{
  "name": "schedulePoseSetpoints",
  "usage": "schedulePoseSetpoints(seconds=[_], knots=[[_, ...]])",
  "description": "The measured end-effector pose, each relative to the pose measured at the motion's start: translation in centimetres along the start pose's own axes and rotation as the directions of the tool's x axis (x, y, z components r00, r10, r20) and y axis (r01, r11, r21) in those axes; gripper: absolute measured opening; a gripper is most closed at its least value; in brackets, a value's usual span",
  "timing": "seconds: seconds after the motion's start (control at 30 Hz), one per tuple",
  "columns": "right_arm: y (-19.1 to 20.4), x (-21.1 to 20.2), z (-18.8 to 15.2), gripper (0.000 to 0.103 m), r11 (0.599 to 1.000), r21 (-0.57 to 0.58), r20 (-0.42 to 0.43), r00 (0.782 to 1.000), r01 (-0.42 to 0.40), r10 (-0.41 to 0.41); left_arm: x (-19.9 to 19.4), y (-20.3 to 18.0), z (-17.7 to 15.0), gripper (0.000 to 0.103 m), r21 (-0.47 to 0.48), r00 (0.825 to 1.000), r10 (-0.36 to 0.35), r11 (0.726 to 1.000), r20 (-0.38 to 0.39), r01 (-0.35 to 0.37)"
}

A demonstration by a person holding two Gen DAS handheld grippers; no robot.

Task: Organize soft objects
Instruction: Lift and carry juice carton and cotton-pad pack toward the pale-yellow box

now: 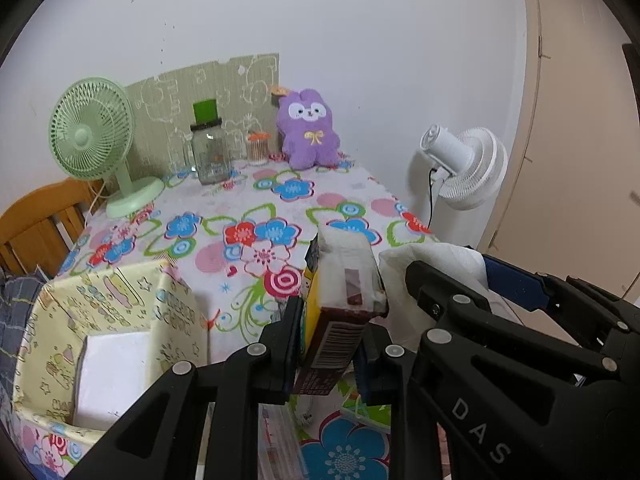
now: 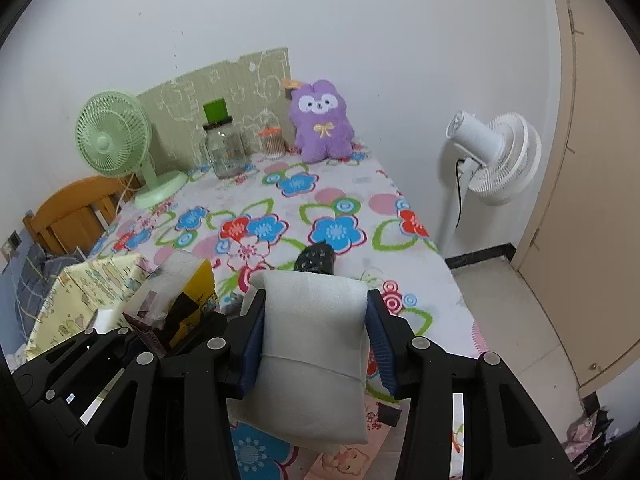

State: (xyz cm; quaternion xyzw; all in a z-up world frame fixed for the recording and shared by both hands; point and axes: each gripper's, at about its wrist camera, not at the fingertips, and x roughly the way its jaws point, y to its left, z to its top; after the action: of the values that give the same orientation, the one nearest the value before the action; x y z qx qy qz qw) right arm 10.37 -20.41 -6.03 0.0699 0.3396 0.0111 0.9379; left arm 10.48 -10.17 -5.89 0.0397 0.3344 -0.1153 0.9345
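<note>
At far left a yellow patterned box (image 1: 120, 320) sits on the floral tablecloth (image 1: 248, 208), a white block (image 1: 112, 376) lying inside it. Behind it stands a green fan (image 1: 92, 136), then a glass jar (image 1: 210, 156) and a purple plush (image 1: 310, 132) against the wall. The left gripper (image 1: 334, 340) is clamped on a tissue pack (image 1: 340, 292) (yellow and brown, held clear above the cloth). Just beside it, the right gripper (image 2: 316, 340) squeezes a white foam pad (image 2: 316, 344) between its blue pads (image 2: 382, 344). A white fan (image 2: 496, 156) stands off the table at right.
</note>
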Motion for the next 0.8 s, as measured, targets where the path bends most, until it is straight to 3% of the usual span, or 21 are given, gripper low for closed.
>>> schedulePoseSetpoints(seconds=[0.8], knots=[[3.2,-4.0,3.2,0.050,0.998,-0.041,0.067,0.997,-0.038,0.041,-4.7,2.1,2.4,0.022,-0.021,0.998,0.022,1.000,0.065,-0.020]])
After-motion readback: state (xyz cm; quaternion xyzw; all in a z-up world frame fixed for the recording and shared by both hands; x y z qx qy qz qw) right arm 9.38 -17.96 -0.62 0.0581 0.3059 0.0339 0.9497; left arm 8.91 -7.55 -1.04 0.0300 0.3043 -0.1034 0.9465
